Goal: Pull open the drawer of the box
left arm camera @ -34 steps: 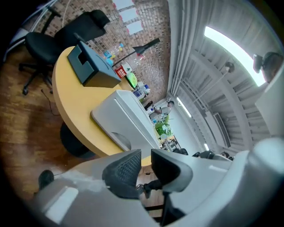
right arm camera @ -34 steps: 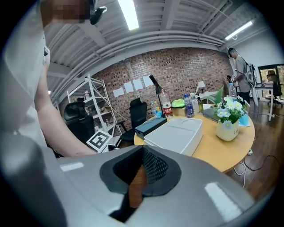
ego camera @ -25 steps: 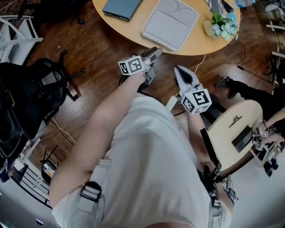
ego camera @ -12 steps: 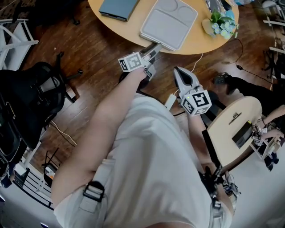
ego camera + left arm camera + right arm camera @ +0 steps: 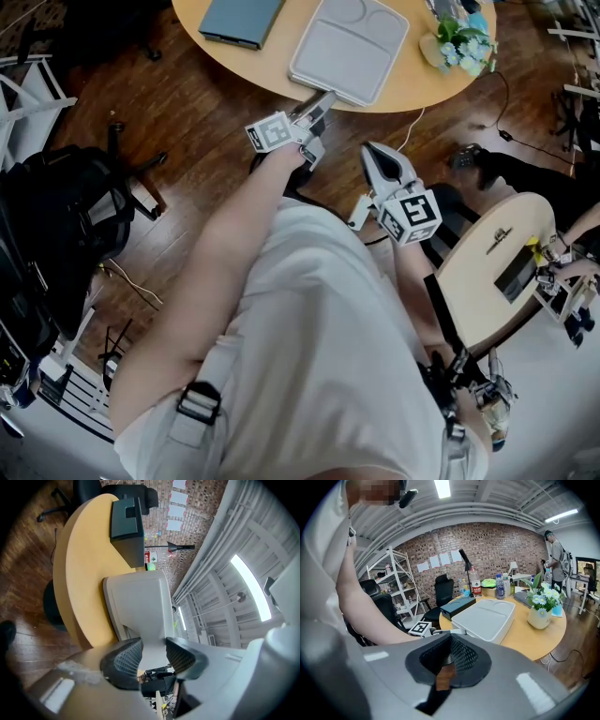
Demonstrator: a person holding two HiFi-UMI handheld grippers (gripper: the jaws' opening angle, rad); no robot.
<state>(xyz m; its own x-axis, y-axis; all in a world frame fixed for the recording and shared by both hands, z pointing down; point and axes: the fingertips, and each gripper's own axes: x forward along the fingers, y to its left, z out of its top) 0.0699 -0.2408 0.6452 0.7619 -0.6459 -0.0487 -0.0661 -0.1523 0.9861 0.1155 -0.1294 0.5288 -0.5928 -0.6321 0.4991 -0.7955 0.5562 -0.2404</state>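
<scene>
A flat light-grey box (image 5: 352,42) lies on the round wooden table (image 5: 272,58), its near edge toward me. My left gripper (image 5: 322,99) reaches that edge. In the left gripper view a narrow grey part of the box (image 5: 138,597) runs down between the two pads of the left gripper (image 5: 153,654). The jaws have just been closing on it, and I see no firm press. My right gripper (image 5: 372,152) hangs below the table edge, shut on nothing. In the right gripper view the box (image 5: 485,616) lies ahead, and the right gripper (image 5: 449,658) has its pads together.
A dark blue-grey case (image 5: 239,17) lies left of the grey box. A vase of flowers (image 5: 459,42) stands at its right. A small round table (image 5: 487,272) with another person's hands is at the right, and a black office chair (image 5: 56,216) at the left.
The left gripper has crept up to the grey box's near edge, and its tips now reach it. The right gripper has kept its place.
</scene>
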